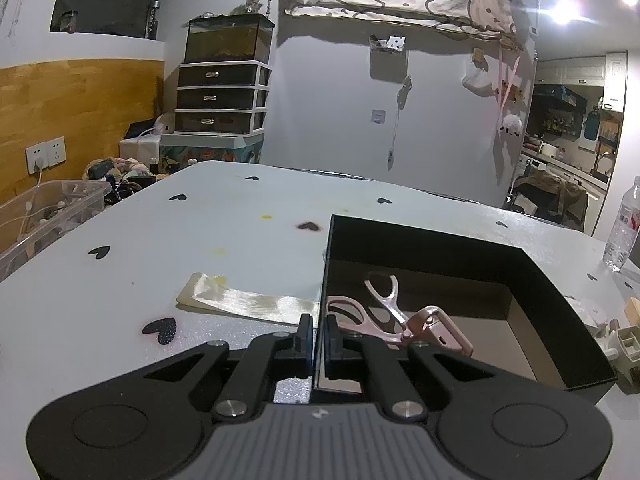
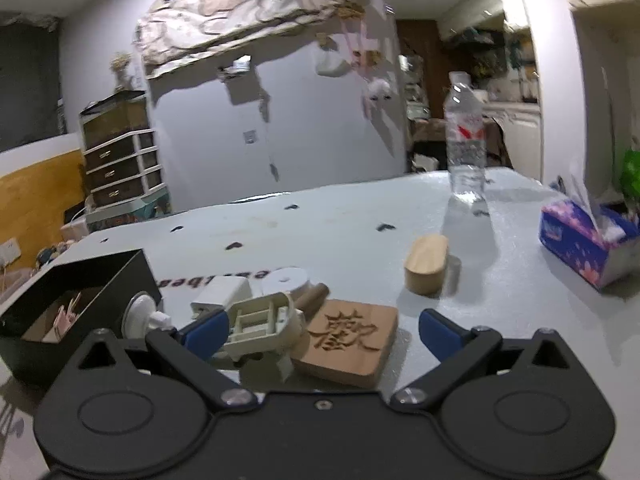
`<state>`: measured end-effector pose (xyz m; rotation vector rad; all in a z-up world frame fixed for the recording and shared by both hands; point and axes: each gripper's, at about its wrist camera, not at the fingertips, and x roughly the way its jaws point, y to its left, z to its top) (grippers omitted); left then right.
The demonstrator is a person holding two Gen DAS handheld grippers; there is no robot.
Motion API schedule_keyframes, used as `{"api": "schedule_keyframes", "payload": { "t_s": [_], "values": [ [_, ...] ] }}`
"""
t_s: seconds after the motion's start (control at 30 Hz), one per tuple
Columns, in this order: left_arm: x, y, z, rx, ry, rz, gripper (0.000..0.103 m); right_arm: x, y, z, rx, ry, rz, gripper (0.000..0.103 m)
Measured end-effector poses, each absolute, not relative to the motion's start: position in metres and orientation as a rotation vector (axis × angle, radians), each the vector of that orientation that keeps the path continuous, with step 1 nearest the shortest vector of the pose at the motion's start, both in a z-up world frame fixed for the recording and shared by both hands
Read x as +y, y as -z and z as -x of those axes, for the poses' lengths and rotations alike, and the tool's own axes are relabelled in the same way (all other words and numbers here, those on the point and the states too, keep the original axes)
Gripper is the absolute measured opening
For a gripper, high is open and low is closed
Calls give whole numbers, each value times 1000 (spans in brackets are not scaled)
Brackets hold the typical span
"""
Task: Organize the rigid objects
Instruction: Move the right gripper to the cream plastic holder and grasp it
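Note:
My left gripper (image 1: pixel 319 340) is shut on the left wall of an open black box (image 1: pixel 440 248). Inside the box lie pink scissors (image 1: pixel 356 314), a pink eyelash curler (image 1: pixel 438 330) and a pale clip-like tool (image 1: pixel 386 292). In the right wrist view the same box (image 2: pixel 100 276) stands at the left. My right gripper (image 2: pixel 322 332) is open wide, low over a pile beside the box. Between its blue pads (image 2: pixel 204 332) lie a cream plastic frame (image 2: pixel 260 324) and a carved wooden block (image 2: pixel 348 340). Neither pad touches them.
A white round reel (image 2: pixel 286 280), a suction cup (image 2: pixel 138 314) and a wooden oval piece (image 2: pixel 426 264) lie nearby. A water bottle (image 2: pixel 466 140) and a tissue box (image 2: pixel 580 244) stand at the right. A cream ribbon strip (image 1: pixel 248 300) lies left of the box; a clear bin (image 1: pixel 44 216) sits at far left.

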<state>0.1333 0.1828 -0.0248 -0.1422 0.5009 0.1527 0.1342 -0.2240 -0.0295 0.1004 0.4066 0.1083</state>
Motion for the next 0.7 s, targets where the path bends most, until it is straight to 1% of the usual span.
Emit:
{"api": "schedule_keyframes", "payload": {
  "t_s": [0.23, 0.3, 0.43, 0.53, 0.6, 0.63, 0.7],
  "values": [
    [183, 25, -134, 501, -154, 148, 4, -182, 32, -158, 432, -178, 90, 99],
    [183, 25, -133, 500, -154, 143, 4, -171, 34, -169, 459, -174, 181, 94],
    [184, 26, -133, 499, -146, 143, 4, -165, 38, -184, 492, -197, 265, 89],
    [184, 26, -135, 501, -144, 134, 4, -165, 41, -191, 527, -230, 268, 83],
    [183, 26, -136, 503, -144, 125, 4, -168, 42, -195, 549, -252, 250, 74],
    [182, 27, -137, 506, -143, 118, 5, -169, 42, -197, 561, -263, 233, 73],
    [182, 27, -139, 512, -141, 115, 5, -172, 43, -199, 568, -274, 207, 65]
  ]
}}
